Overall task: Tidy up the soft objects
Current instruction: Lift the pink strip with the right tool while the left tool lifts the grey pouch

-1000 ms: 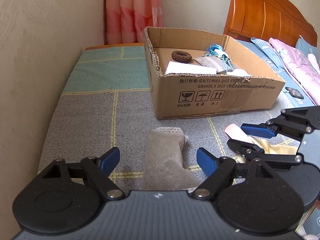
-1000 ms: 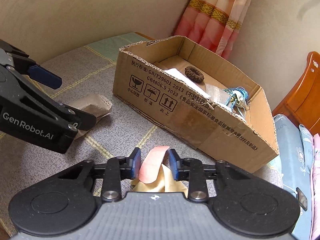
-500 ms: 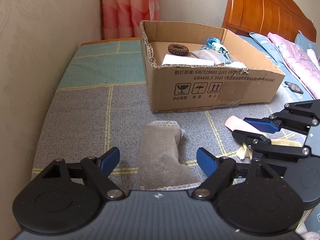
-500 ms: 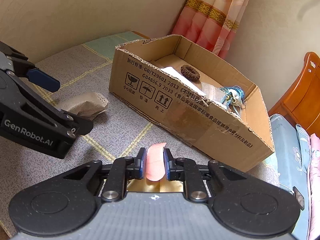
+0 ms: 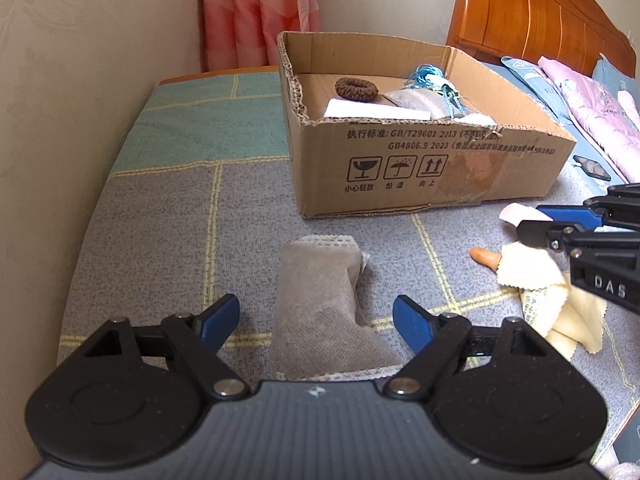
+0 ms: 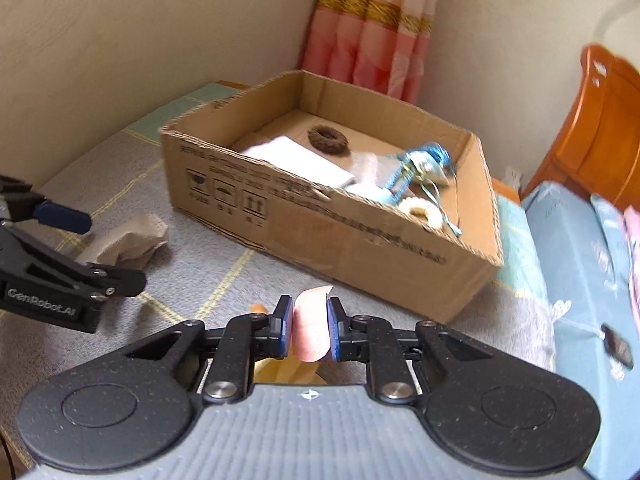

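Right claw clamped on one pink cloth strip, raised at 6 o'clock from one cardboard box. Left claw spread wide, empty, over one grey fabric pouch. One cream cloth at 3 o'clock.

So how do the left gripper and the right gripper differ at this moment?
The left gripper stands open, while the right gripper is shut. The left one holds nothing, with the grey non-woven fabric pouch lying on the bedcover between its fingers; the right one clamps a pale pink soft strip. Both are black with blue pads and point toward the brown cardboard box.
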`<state>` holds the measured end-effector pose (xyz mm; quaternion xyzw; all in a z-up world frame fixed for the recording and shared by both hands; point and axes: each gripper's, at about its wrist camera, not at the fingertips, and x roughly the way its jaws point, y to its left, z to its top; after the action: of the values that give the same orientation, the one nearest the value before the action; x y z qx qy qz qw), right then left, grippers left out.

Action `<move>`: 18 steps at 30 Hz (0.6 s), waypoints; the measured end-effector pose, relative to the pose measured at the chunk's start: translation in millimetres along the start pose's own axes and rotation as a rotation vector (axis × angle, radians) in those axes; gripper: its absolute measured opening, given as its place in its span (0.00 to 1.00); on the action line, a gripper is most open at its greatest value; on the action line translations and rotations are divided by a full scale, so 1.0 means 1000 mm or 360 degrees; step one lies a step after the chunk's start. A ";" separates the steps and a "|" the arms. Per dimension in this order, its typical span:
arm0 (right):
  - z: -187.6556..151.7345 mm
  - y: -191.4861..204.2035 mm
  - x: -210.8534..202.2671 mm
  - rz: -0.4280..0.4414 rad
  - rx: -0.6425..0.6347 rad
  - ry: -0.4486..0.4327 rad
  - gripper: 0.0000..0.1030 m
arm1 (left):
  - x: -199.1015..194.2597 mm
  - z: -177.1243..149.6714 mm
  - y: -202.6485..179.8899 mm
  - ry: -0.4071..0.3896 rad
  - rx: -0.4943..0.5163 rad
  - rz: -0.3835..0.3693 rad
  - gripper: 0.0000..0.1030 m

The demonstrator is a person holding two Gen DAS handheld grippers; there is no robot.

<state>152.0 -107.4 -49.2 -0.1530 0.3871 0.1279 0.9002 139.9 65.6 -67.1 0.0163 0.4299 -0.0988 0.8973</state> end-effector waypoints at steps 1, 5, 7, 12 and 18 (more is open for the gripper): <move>-0.002 -0.006 0.002 -0.0009 0.0027 0.0013 0.21 | 0.000 0.000 -0.001 0.0003 0.0002 0.0000 0.81; -0.010 -0.020 0.009 0.0018 0.0095 0.0081 0.25 | 0.002 0.001 -0.002 0.0015 0.0012 0.0008 0.81; -0.014 -0.023 0.009 0.0016 0.0102 0.0099 0.26 | 0.002 0.002 -0.003 0.0016 0.0013 0.0008 0.81; -0.019 -0.028 0.004 0.0001 0.0099 0.0107 0.38 | 0.004 0.003 -0.005 0.0025 0.0027 0.0007 0.81; -0.017 -0.029 0.011 0.0012 0.0118 0.0132 0.37 | 0.007 0.003 -0.006 0.0035 0.0033 0.0012 0.81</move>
<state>158.2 -138.9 -63.6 -0.1232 0.4290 0.1105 0.8880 144.8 58.1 -70.1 0.0283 0.4385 -0.0998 0.8927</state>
